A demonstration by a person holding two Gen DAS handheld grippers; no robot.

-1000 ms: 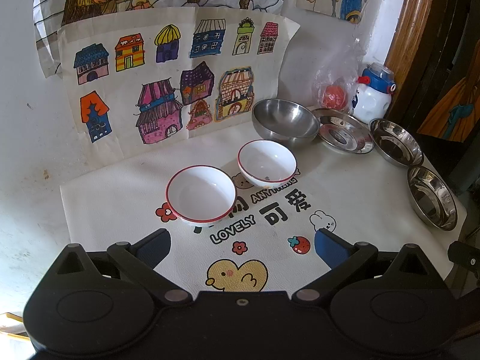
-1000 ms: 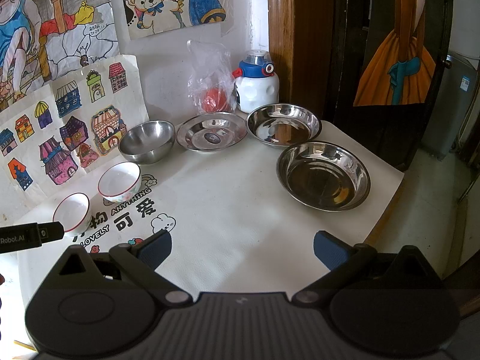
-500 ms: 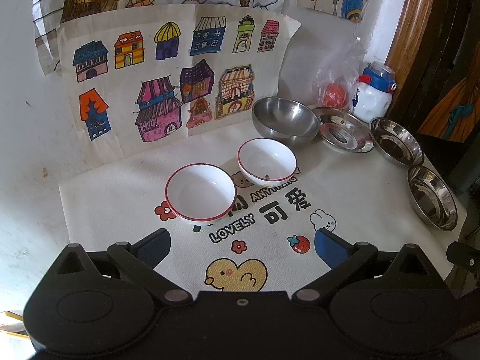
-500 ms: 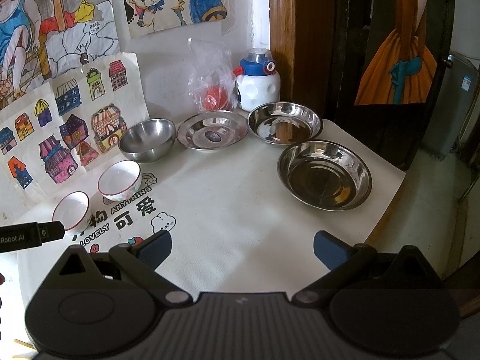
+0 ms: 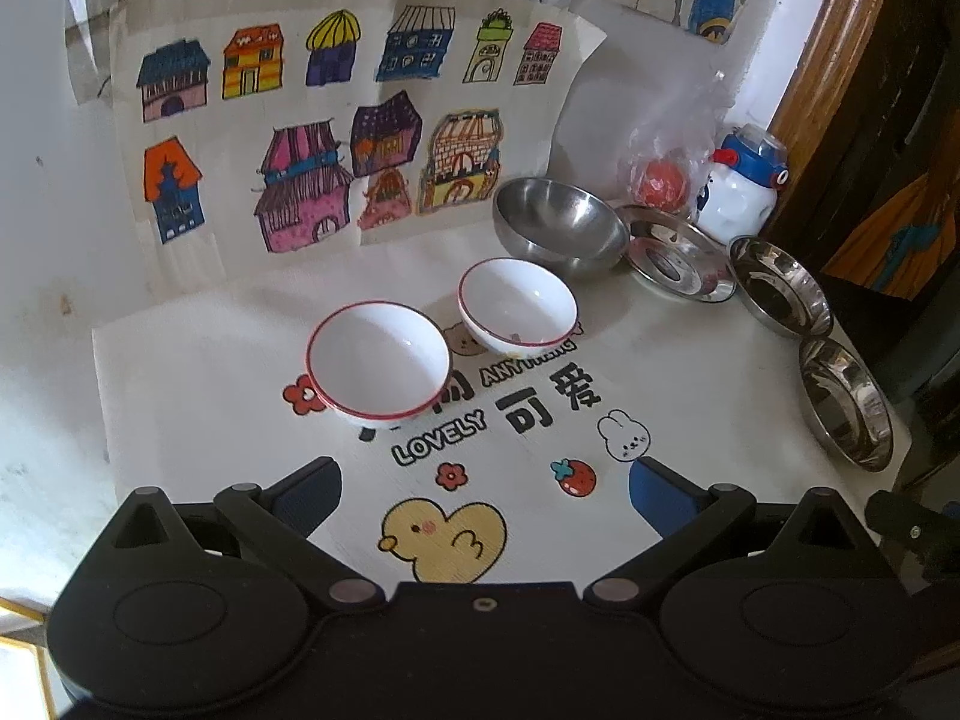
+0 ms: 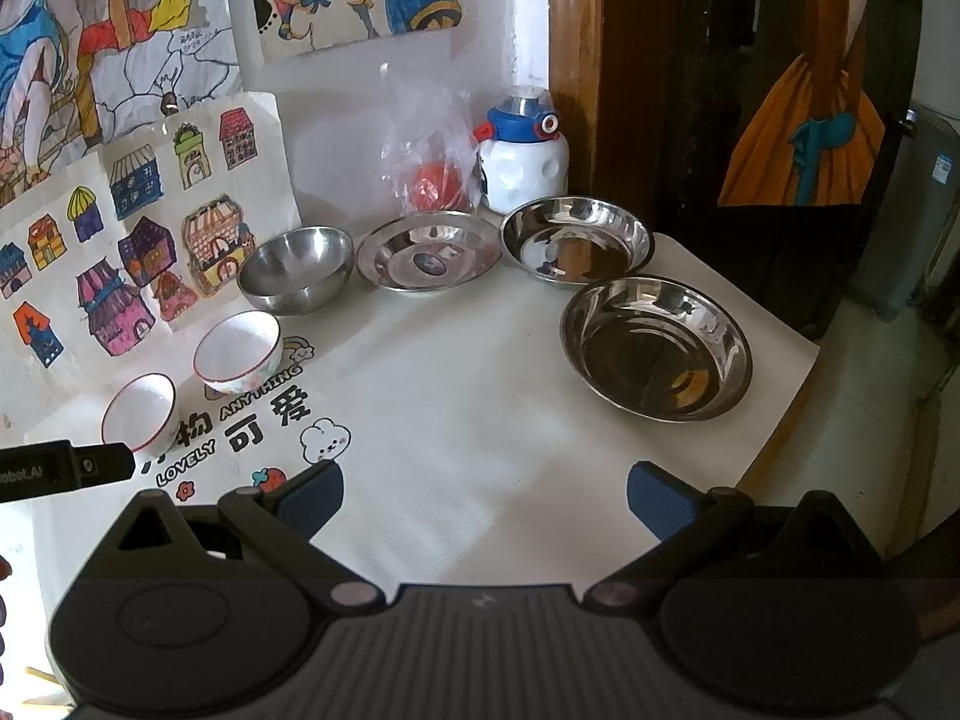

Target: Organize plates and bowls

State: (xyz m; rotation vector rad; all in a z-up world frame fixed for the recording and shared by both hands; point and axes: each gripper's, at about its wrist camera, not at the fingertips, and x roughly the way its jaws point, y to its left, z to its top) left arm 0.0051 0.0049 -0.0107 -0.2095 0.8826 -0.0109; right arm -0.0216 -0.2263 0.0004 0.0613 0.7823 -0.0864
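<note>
1. The left gripper (image 5: 485,483) hangs above the near edge of the mat (image 5: 690,372), jaws spread wide and holding nothing.
2. The right gripper (image 6: 485,489) is likewise released, its blue pads (image 6: 657,501) well apart over bare mat, with nothing between them.
3. Two white bowls with red rims stand on the printed part of the mat: the near bowl (image 5: 378,360) just ahead of the left gripper, the far bowl (image 5: 517,306) beside it, close but apart.
4. Behind the far bowl sits a steel bowl (image 5: 555,228), upright, close to the house drawing (image 5: 336,120) on the wall.
5. To its right comes a flat steel plate (image 6: 429,255), then a deeper steel dish (image 6: 576,243); in the left view the plate's rim seems to meet the steel bowl, though contact cannot be told.
6. The largest steel dish (image 6: 657,348) lies nearer the table edge, ahead of the right gripper and apart from the others.
7. At the back wall stand a clear bag (image 6: 429,144) with a red thing inside and a white bottle (image 6: 525,159) with a blue top.
</note>
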